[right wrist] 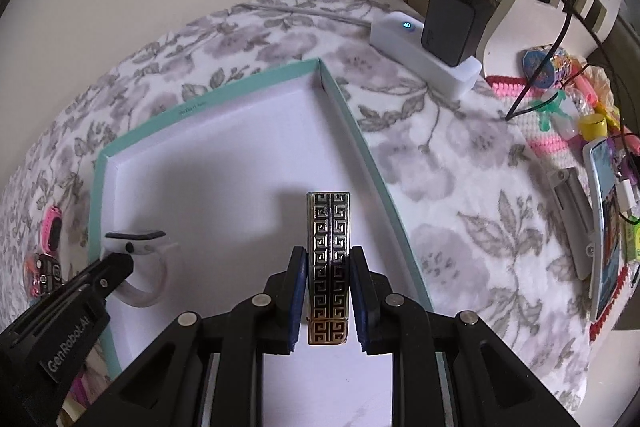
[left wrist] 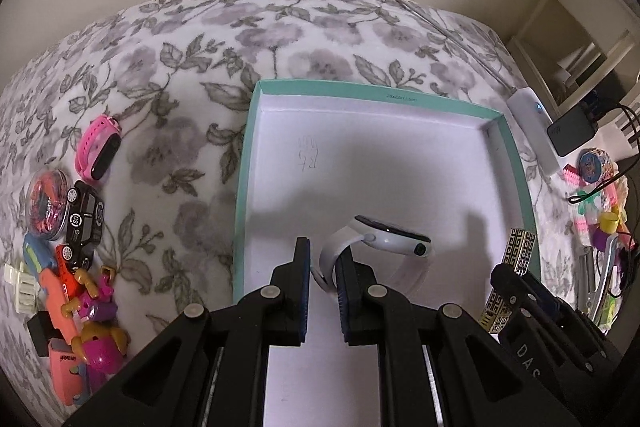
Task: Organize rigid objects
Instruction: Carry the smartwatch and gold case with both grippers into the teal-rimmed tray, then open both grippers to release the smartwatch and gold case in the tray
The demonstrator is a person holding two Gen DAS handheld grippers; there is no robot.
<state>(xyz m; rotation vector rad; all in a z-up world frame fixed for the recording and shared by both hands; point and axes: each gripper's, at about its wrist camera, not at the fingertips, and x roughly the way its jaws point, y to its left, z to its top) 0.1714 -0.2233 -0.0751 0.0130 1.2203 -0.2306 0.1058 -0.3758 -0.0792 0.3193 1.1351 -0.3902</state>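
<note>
Right wrist: my right hand-held gripper (right wrist: 328, 287) is clamped on the patterned bar (right wrist: 328, 259).
Left hand-held gripper (left wrist: 323, 267) apart, white watch (left wrist: 384, 239) at 1 o'clock inside teal box (left wrist: 244, 163).

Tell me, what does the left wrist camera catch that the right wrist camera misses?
Only the left wrist view shows the toy pile and the whole black toy car. Only the right wrist view shows the grey hair clip and picture card. Both show the teal box, white watch, patterned bar, pink watch and power strip.
</note>
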